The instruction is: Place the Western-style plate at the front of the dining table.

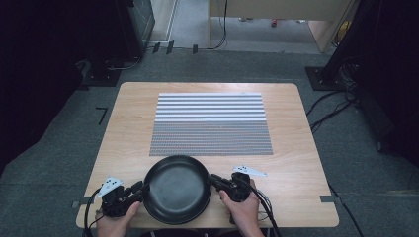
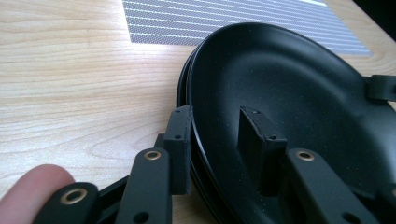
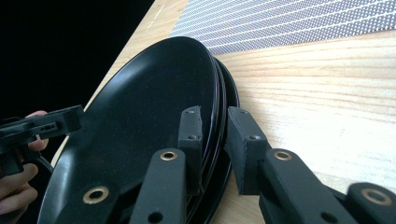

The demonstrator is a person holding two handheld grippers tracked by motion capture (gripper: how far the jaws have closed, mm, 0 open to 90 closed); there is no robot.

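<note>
A light wooden surface (image 1: pixel 128 128) stands on grey carpet in a dim room, with a grey-and-white striped rectangular mat (image 1: pixel 210 123) lying across its middle. At the near edge, just in front of the mat, sits a stack of round, shallow black plates (image 1: pixel 178 188). The left hand-held gripper (image 1: pixel 138 190) meets the stack's left rim, and the right hand-held gripper (image 1: pixel 213 180) meets its right rim, so the plates lie between the two. In the left gripper view, one jaw sits outside the rim and the other inside the top plate, with a gap at the inner pad, so this hand-held gripper stands open around the rim. In the right gripper view, the jaws straddle the rim likewise, standing apart, not clamped.
</note>
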